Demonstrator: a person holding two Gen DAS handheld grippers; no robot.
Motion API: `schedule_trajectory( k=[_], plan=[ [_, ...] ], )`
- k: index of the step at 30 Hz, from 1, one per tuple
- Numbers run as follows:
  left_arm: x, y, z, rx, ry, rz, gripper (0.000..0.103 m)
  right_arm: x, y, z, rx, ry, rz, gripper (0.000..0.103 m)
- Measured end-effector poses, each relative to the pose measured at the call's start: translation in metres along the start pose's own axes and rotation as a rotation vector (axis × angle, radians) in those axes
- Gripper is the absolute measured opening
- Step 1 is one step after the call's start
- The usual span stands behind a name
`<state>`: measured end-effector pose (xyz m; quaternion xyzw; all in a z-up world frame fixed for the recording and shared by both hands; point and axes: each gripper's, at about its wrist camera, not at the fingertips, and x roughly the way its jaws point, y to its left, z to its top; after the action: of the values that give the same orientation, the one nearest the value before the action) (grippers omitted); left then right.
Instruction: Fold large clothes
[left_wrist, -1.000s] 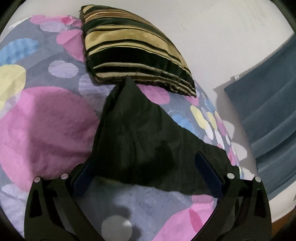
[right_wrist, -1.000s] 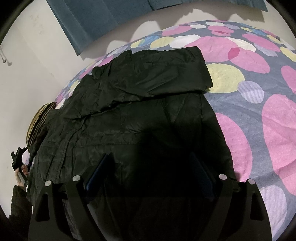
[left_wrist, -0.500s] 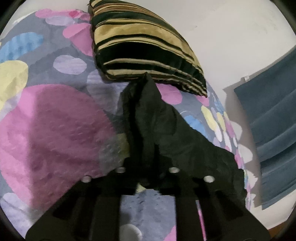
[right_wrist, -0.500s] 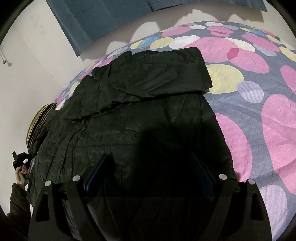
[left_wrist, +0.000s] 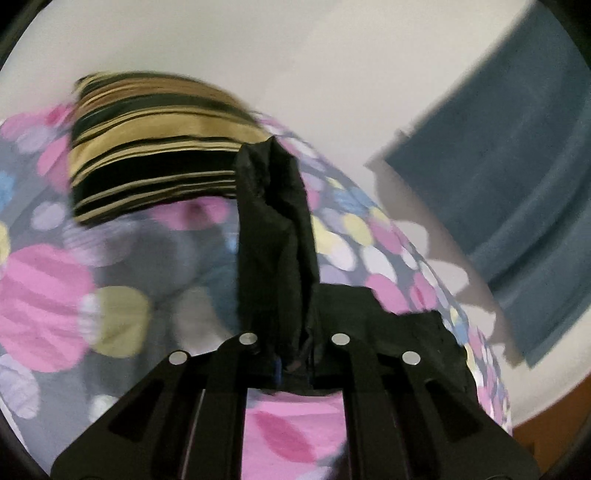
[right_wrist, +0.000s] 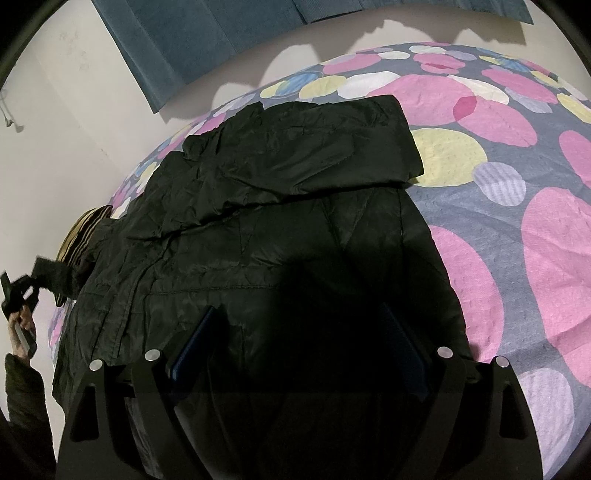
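Observation:
A large black jacket lies spread on the bed, one sleeve folded across its upper part. My left gripper is shut on the jacket's sleeve, which sticks up bunched between the jaws above the bedspread. In the right wrist view that left gripper shows at the far left, held by a hand, with the sleeve end lifted. My right gripper hovers open over the jacket's near hem, fingers wide apart, nothing pinched between them.
The bedspread is grey with pink, yellow and blue circles. A gold-and-black striped pillow rests at the head of the bed. White wall and blue curtain stand behind; the bed edge runs close to the wall.
The left gripper closed on the black sleeve and lifted it off the bedspread, rolling slightly. The right gripper stayed still over the jacket.

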<state>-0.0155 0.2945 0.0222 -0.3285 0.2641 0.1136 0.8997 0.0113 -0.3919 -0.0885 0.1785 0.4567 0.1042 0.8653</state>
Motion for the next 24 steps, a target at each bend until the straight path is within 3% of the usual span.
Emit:
schedule_trajectory(
  k=[5, 11, 24],
  plan=[
    [0.013, -0.079, -0.022, 0.162, 0.027, -0.043, 0.008, 0.0, 0.0, 0.0, 0.0, 0.0, 0.001, 0.086],
    [0.036, -0.144, -0.055, 0.263, 0.098, -0.097, 0.008, -0.001, -0.001, 0.001, 0.002, -0.002, 0.003, 0.086],
    [0.072, -0.224, -0.116, 0.38, 0.193, -0.146, 0.008, 0.0, 0.0, 0.002, 0.009, -0.004, 0.009, 0.086]
  ],
)
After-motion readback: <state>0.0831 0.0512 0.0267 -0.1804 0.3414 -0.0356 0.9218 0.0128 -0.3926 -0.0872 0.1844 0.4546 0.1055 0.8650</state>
